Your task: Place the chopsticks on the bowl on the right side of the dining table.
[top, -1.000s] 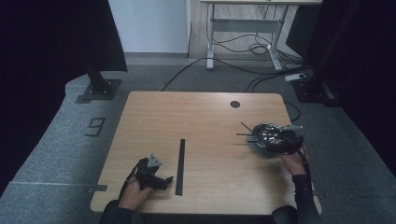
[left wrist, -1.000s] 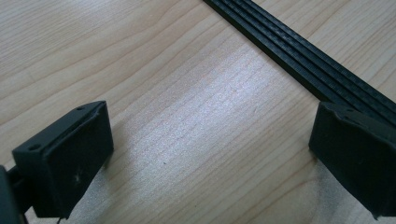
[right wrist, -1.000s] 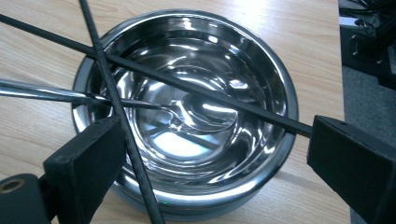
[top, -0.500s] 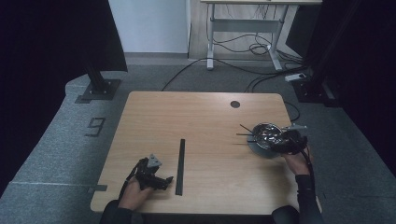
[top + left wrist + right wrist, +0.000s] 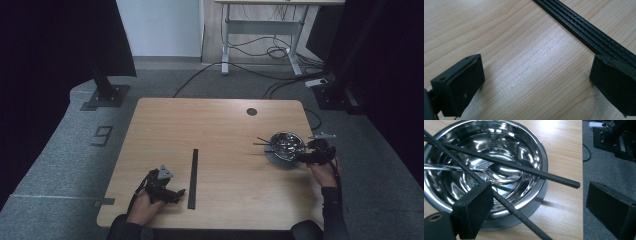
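While the right tongs (image 5: 534, 212) sit spread wide at the near edge of the steel bowl (image 5: 529, 150), nothing is pinched yet: one jaw is over the bowl's near rim, the other hangs past the bench (image 5: 220, 125) edge over grey floor. Left tongs (image 5: 536, 87) are also spread and empty, low over bare bench, with the black strip (image 5: 584, 32) just beyond their right jaw.

Nearest the right tongs: one black chopstick (image 5: 506, 205) runs under the inner jaw and out over the rim toward the camera. The second chopstick (image 5: 524, 168) crosses it farther in, its square end sticking out past the rim between the jaws. Beneath both lies a metal spoon (image 5: 496, 173) in the bottom of the bowl. In the high view the bowl (image 5: 286, 142) is directly ahead of the right tongs (image 5: 306, 157), with the sticks poking out its far side; the left tongs (image 5: 177, 192) are well apart from it, near the front edge.

Handling guess: chopsticks are light, stiff, thin, and will roll or pivot on the rim if nudged. Best grip is the overhanging end of the second stick, squarely across its flats. The bowl is polished, so likely slippery; it could skate on the bench if pushed. The spoon will rattle.
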Action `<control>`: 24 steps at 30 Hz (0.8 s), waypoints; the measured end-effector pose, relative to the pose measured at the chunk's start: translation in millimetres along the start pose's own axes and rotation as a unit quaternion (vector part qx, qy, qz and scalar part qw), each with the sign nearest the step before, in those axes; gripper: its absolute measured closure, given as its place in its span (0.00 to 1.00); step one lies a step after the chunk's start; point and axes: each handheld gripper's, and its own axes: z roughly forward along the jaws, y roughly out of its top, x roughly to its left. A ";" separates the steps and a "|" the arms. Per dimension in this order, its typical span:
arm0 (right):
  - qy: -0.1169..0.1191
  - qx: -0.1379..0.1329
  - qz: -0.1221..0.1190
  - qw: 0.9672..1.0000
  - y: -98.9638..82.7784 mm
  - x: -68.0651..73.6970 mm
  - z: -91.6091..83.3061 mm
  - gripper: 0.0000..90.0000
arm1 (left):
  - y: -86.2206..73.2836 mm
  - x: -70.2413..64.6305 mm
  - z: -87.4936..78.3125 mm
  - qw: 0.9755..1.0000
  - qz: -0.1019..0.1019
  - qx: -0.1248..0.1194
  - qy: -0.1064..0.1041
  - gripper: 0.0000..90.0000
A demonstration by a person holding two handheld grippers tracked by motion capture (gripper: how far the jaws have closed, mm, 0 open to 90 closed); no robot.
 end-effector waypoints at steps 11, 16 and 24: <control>-0.015 -0.001 0.008 1.000 -1.9 -6.4 2.9 0.08 | 0.1 -0.2 0.0 1.000 0.000 0.000 0.001 0.00; -0.019 -0.004 0.015 1.000 -3.1 -10.3 3.5 0.09 | 0.1 -0.3 0.1 1.000 -0.001 0.000 0.001 0.00; -0.023 -0.008 0.019 1.000 -3.5 -12.8 4.6 0.09 | 0.2 -0.5 0.2 1.000 -0.001 0.000 0.001 0.00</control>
